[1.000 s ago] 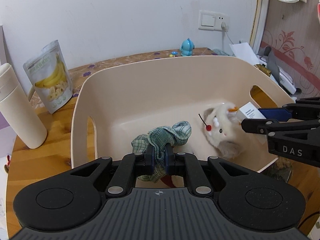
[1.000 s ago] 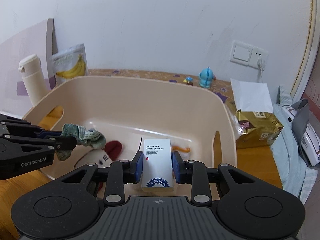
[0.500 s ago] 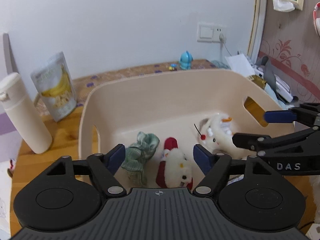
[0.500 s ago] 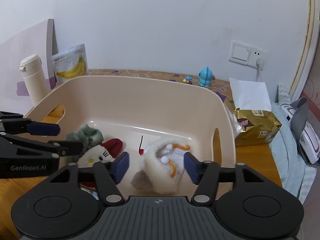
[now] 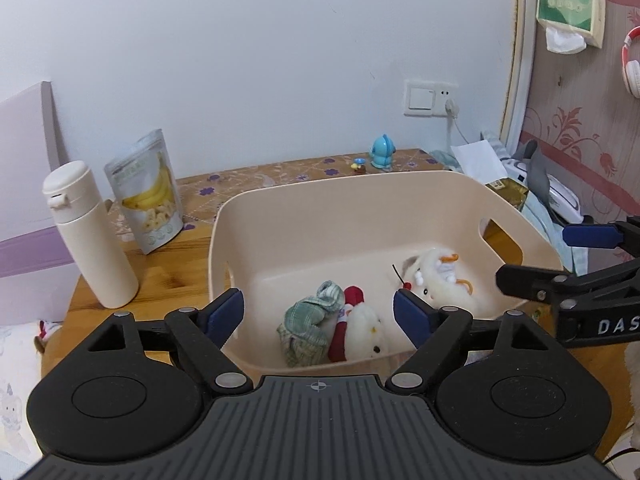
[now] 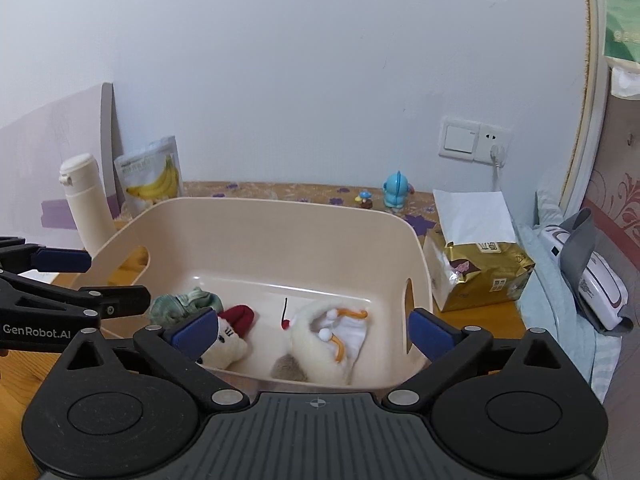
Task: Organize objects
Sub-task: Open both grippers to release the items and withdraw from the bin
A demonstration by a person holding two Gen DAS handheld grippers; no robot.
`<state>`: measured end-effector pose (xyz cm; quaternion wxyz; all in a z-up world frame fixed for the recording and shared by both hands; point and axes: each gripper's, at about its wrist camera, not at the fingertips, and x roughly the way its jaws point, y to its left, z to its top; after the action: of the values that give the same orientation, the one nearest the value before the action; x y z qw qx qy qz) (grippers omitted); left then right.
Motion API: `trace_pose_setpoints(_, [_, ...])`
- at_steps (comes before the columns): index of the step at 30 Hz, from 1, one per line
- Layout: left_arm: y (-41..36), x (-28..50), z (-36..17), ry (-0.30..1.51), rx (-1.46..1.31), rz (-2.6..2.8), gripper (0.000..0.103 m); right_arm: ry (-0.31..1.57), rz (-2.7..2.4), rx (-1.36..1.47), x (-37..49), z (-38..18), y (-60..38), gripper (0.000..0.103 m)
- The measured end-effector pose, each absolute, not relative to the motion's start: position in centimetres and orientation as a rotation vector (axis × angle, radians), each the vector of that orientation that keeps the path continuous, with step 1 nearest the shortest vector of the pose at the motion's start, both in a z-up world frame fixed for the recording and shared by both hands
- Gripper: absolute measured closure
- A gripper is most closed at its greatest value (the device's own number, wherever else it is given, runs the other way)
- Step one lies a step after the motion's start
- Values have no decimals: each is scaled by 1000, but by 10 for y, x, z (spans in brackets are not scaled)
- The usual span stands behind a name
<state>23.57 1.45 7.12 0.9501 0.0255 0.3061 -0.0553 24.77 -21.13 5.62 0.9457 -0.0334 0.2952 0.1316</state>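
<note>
My left gripper [image 6: 60, 280] has "GenRobot.AI" printed on its side, and my right gripper [image 5: 560, 256] shows "DAS". Everything else is too blurry to read.

Plain white wall [image 5: 280, 60] behind, a few scuffs near the top. Light switch with socket [image 6: 474, 140] on it, white plug in. Wooden table [image 5: 192, 248], patterned runner [image 6: 304, 192] along the back edge at the wall. Right side: cream arched frame [image 5: 520, 60], then pink floral wallpaper [image 5: 580, 148]. Left: lilac-and-white panel [image 5: 24, 200] leaning against the wall. Light soft and even.
</note>
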Motion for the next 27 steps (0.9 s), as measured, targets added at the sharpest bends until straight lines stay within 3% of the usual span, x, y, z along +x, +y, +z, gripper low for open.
trace_pose_setpoints(27, [15, 165, 44, 659, 47, -92, 17, 622, 282, -58, 179, 36, -231, 0])
